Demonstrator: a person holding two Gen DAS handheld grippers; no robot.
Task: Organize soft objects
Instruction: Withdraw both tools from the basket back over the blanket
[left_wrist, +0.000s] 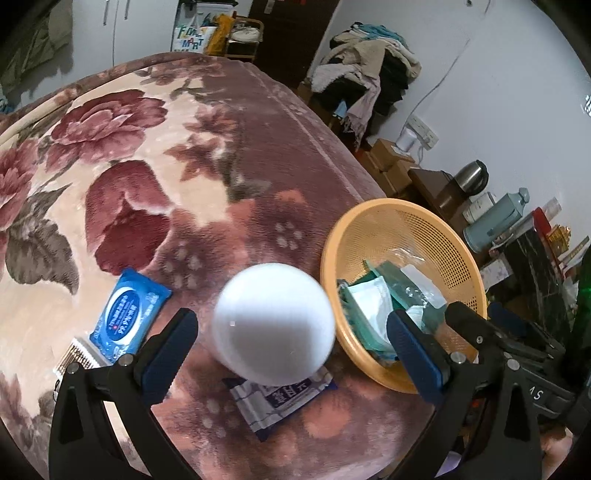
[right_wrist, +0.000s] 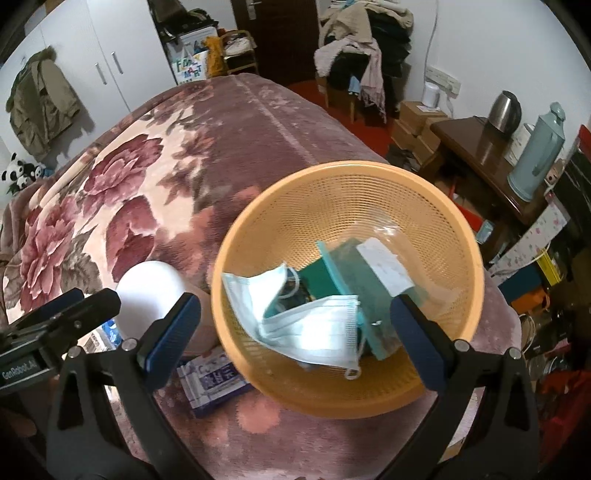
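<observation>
In the left wrist view the left gripper (left_wrist: 291, 354) is standing spread wide and holding nothing, and the white ball (left_wrist: 274, 323) is lying just ahead between its jaws, at lower centre; I cannot tell if the pads are touching it. The ball is round, so no long axis matters. It is resting on a dark pack (left_wrist: 280, 400), with a blue wipes pack (left_wrist: 129, 314) to the left. To the right the orange basket (left_wrist: 330, 236) is waiting close by.

In the right wrist view the right gripper (right_wrist: 295, 339) is also spread and empty, hanging over the basket (right_wrist: 332, 173), where a mask (right_wrist: 306, 325) and a green pouch (right_wrist: 354, 273) are lying. The left gripper seems nearer to the ball.
</observation>
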